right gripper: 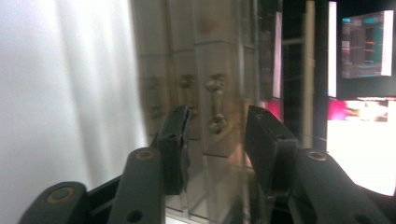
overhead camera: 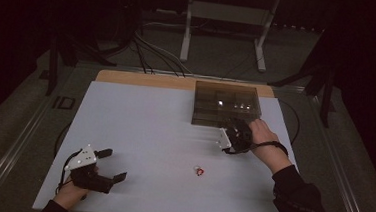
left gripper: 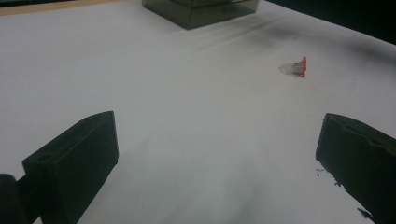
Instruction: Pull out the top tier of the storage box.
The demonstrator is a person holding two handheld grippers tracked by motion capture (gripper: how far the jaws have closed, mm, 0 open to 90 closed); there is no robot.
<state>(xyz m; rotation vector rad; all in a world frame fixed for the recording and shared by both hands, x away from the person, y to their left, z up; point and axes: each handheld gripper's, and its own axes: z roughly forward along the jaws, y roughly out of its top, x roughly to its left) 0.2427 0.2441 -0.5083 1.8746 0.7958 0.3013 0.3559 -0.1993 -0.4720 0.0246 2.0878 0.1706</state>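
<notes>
From above, the right gripper [overhead camera: 230, 134] sits at a smoky box [overhead camera: 226, 104]. Its own view shows narrow jaws empty. The left gripper [overhead camera: 112, 165] gapes wide near a small red piece [left gripper: 299, 68].

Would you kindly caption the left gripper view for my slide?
Open left gripper above the white table, facing a small red piece and dark box.

No legible text, labels, brands or nos. showing in any view. Monitor [right gripper: 366, 44] in right gripper view is displaying coloured lines and blocks, too blurred to read. Smoky box [overhead camera: 226, 104] is carrying no readable marking; nothing reading on small red-and-clear piece [left gripper: 297, 68] either. Dark plate [overhead camera: 64, 102] at table's left edge is showing a pale outline, not decipherable.
</notes>
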